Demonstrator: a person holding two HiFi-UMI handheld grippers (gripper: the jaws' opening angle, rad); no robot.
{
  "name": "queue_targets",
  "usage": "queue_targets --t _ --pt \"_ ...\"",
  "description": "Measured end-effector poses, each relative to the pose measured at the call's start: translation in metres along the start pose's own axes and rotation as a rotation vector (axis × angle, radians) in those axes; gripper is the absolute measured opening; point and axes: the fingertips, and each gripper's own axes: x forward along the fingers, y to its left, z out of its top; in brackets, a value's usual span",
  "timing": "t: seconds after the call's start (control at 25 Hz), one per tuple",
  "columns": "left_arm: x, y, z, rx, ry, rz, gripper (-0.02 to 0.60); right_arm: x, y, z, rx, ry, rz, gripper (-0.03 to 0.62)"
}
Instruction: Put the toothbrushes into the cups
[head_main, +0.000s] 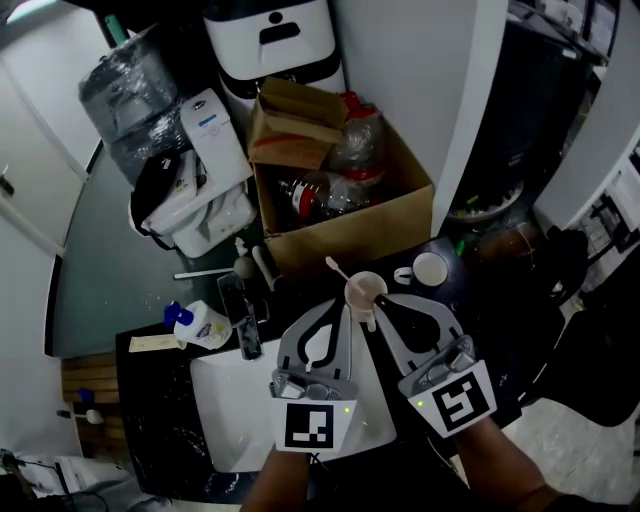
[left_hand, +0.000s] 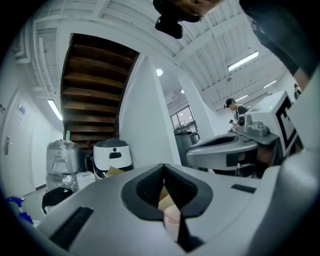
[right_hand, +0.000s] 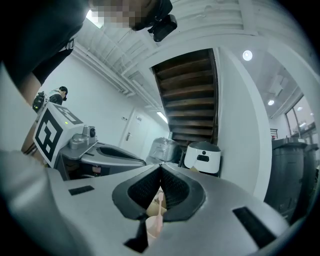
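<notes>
A pink cup (head_main: 366, 290) stands on the dark counter in front of the cardboard box, with a pink toothbrush (head_main: 337, 269) leaning out of it to the left. Behind it to the right sits a white cup (head_main: 430, 268). My left gripper (head_main: 346, 308) is shut, its tips against the pink cup's left side. My right gripper (head_main: 378, 302) is shut too, tips at the cup's right side. In the left gripper view the pink cup (left_hand: 171, 220) shows through the gap behind the closed tips (left_hand: 163, 168). The right gripper view shows the cup (right_hand: 153, 226) and toothbrush (right_hand: 160, 202) below its tips (right_hand: 161, 168).
An open cardboard box (head_main: 345, 215) of bottles stands just behind the cups. A white sink (head_main: 235, 405) lies under my left gripper, with a faucet (head_main: 243, 268) behind it and a blue-capped bottle (head_main: 200, 325) to its left. A white appliance (head_main: 272, 40) and wrapped items stand further back.
</notes>
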Motion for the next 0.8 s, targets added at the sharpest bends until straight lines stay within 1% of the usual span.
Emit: queue_targets --t 0.12,0.24,0.36,0.48,0.56,0.64,0.72,0.8 --pt "-0.012 -0.008 0.011 0.010 -0.013 -0.010 0.009 -0.012 0.003 0.011 -0.025 -0.002 -0.015 0.031" --pt "-0.026 -0.009 0.024 -0.019 -0.055 0.004 0.009 -0.022 0.007 0.026 -0.045 -0.032 -0.036 0.031" --pt "-0.040 -0.012 0.036 0.029 -0.059 -0.005 0.009 -0.035 0.016 0.039 -0.069 -0.044 -0.043 0.031" --pt "-0.052 -0.016 0.047 0.040 -0.073 -0.009 0.009 -0.044 0.023 0.046 -0.089 -0.044 -0.052 0.031" --pt "-0.058 -0.017 0.053 0.011 -0.084 0.000 0.009 -0.050 0.025 0.052 -0.082 -0.052 -0.065 0.031" --pt "-0.064 -0.017 0.056 -0.040 -0.091 0.014 0.009 -0.055 0.028 0.058 -0.073 -0.067 -0.073 0.031" --pt "-0.069 -0.016 0.059 -0.050 -0.096 0.018 0.009 -0.059 0.031 0.063 -0.082 -0.073 -0.075 0.031" --pt "-0.074 -0.015 0.059 -0.121 -0.100 0.032 0.009 -0.063 0.036 0.065 -0.089 -0.069 -0.079 0.031"
